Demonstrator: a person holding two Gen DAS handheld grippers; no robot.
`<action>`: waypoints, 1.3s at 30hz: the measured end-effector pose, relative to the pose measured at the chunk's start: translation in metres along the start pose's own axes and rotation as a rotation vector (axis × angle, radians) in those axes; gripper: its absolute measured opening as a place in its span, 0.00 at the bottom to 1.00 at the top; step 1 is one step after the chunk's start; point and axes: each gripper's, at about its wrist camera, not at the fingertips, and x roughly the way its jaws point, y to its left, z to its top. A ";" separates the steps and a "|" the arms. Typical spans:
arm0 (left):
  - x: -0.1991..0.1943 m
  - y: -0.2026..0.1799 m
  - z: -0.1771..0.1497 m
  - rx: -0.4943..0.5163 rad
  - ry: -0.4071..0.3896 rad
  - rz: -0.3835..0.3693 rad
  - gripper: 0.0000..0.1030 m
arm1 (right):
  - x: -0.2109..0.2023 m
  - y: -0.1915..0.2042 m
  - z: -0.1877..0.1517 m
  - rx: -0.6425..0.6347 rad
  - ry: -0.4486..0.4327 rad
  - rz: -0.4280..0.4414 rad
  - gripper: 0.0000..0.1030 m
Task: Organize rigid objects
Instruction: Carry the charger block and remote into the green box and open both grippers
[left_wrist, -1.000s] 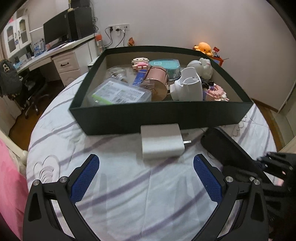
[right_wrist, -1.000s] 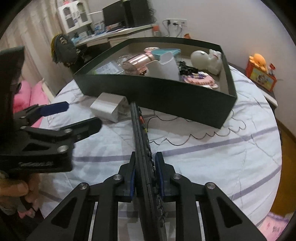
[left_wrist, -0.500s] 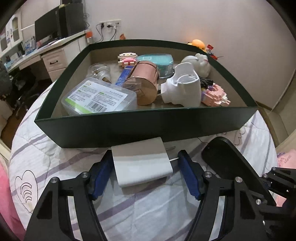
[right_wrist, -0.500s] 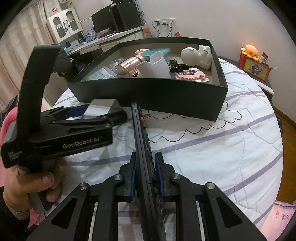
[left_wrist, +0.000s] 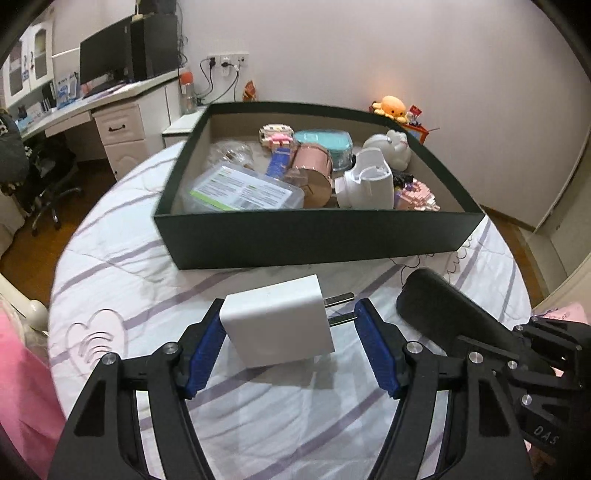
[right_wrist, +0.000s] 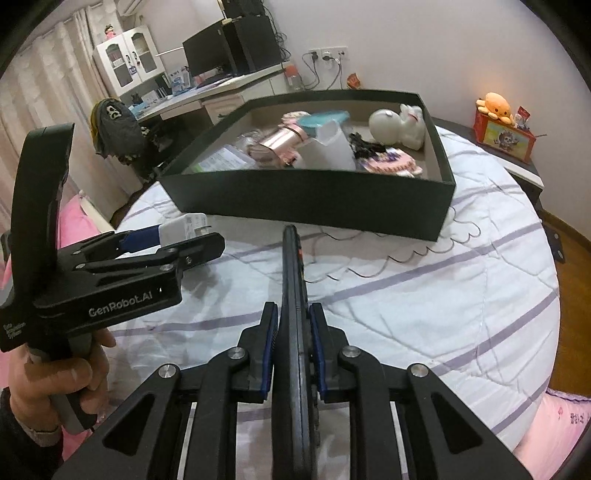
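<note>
White charger (left_wrist: 277, 317) prongs show only from left tongs (left_wrist: 291, 343).

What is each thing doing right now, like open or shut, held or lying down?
Left gripper: shut on the white plug-in charger.
White plug-in charger: held, prongs pointing right.
Right gripper: shut on the black remote control.
Black remote control: held on edge.
Dark green open box: lidless, holding things.
Rose-gold metal cup: lying on its side.

White charger (left_wrist: 277, 325), dark green box (left_wrist: 317, 240), white cloth (left_wrist: 295, 417) with purple stripes, blue-padded black fingers (left_wrist: 376, 350)
</note>
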 end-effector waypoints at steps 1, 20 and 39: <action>-0.004 0.002 0.000 -0.002 -0.007 0.000 0.69 | -0.002 0.003 0.001 -0.002 -0.007 0.005 0.17; -0.042 0.017 0.049 0.008 -0.127 0.002 0.69 | -0.044 0.025 0.057 -0.046 -0.167 0.017 0.17; 0.057 0.011 0.137 0.036 -0.064 0.023 0.69 | 0.043 -0.050 0.158 0.074 -0.175 -0.138 0.17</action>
